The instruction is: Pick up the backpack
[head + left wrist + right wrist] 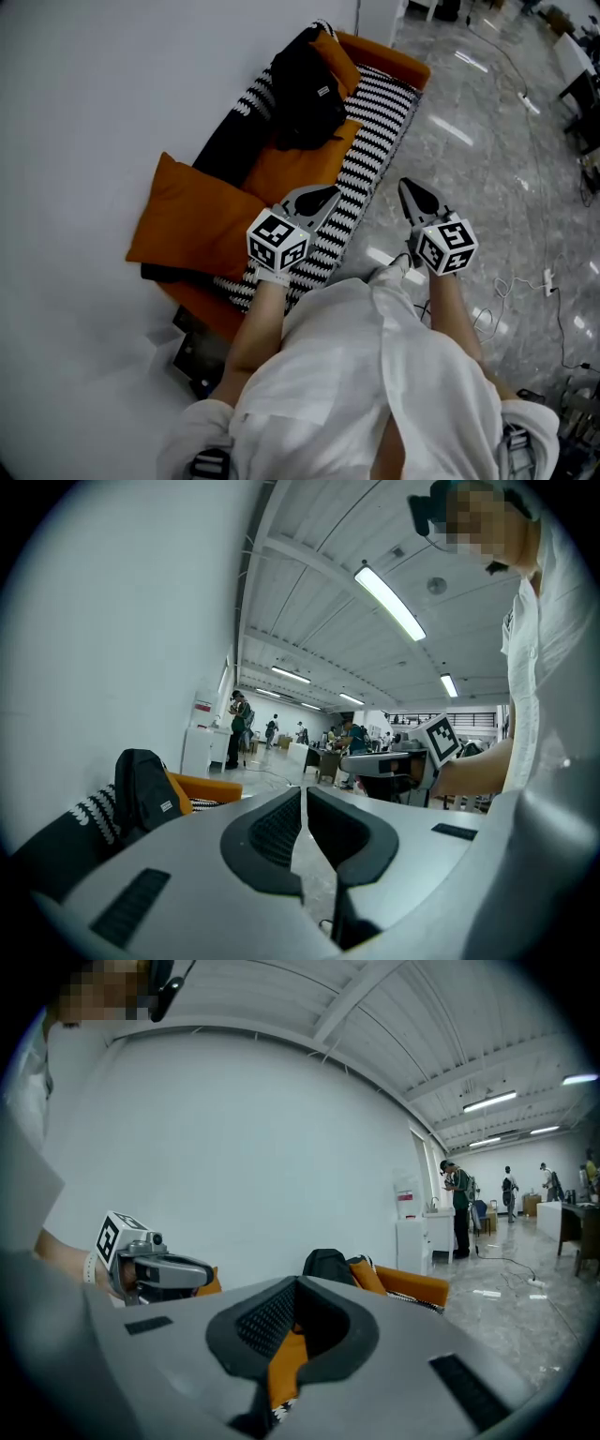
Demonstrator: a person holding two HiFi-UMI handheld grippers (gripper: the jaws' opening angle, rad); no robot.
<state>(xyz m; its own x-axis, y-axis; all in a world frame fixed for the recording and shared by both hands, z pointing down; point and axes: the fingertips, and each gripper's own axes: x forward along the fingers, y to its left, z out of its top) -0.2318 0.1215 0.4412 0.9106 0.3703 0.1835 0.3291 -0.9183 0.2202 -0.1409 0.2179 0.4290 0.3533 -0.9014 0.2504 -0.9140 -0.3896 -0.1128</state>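
Observation:
A black backpack [305,89] stands upright at the far end of an orange sofa [403,58], leaning against the back cushions. It also shows small in the left gripper view as the backpack [145,794] and in the right gripper view as the backpack [328,1265]. My left gripper [330,193] hovers over the sofa's near half, shut and empty, well short of the backpack. My right gripper [405,185] hangs beside it over the floor, also shut with nothing held. Both point towards the sofa's far end. In their own views the left gripper [304,795] and right gripper [296,1284] show their pads together.
A black-and-white striped blanket [375,141] covers the seat. A big orange cushion [192,225] lies at the near end against the white wall. Cables [525,281] trail over the marble floor at right. A dark box [192,356] sits by the sofa's near corner. People [239,728] stand far off.

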